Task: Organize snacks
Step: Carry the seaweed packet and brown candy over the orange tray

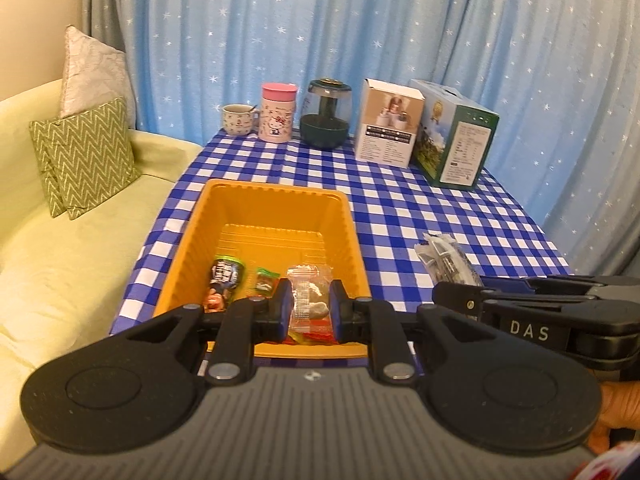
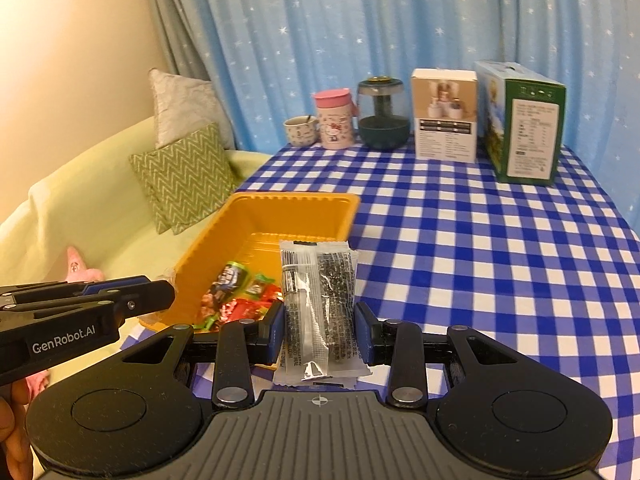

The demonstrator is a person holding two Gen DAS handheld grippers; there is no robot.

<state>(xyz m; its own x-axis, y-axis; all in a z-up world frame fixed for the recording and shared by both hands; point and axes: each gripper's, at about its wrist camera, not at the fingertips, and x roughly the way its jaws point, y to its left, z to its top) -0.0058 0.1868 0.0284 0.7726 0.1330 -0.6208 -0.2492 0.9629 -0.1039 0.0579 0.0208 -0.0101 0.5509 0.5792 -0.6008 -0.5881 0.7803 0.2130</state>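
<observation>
An orange tray [image 1: 224, 220] [image 2: 264, 206] sits on the checked table and holds several wrapped snacks, among them a dark packet [image 1: 225, 276] [image 2: 229, 278] and a small green one [image 1: 265, 280]. My left gripper [image 1: 310, 304] is shut on a clear snack packet [image 1: 310, 292] and holds it over the tray's near end. My right gripper [image 2: 320, 330] is shut on a clear packet with black print [image 2: 318, 308] and holds it just right of the tray; this packet shows in the left wrist view [image 1: 446, 260].
At the table's far edge stand a small cup [image 1: 239, 119], a pink mug [image 1: 279, 112], a dark green jar [image 1: 326, 114], a white box [image 1: 390, 122] and a green box [image 1: 454, 136]. A pale yellow sofa [image 1: 60, 240] with cushions lies to the left.
</observation>
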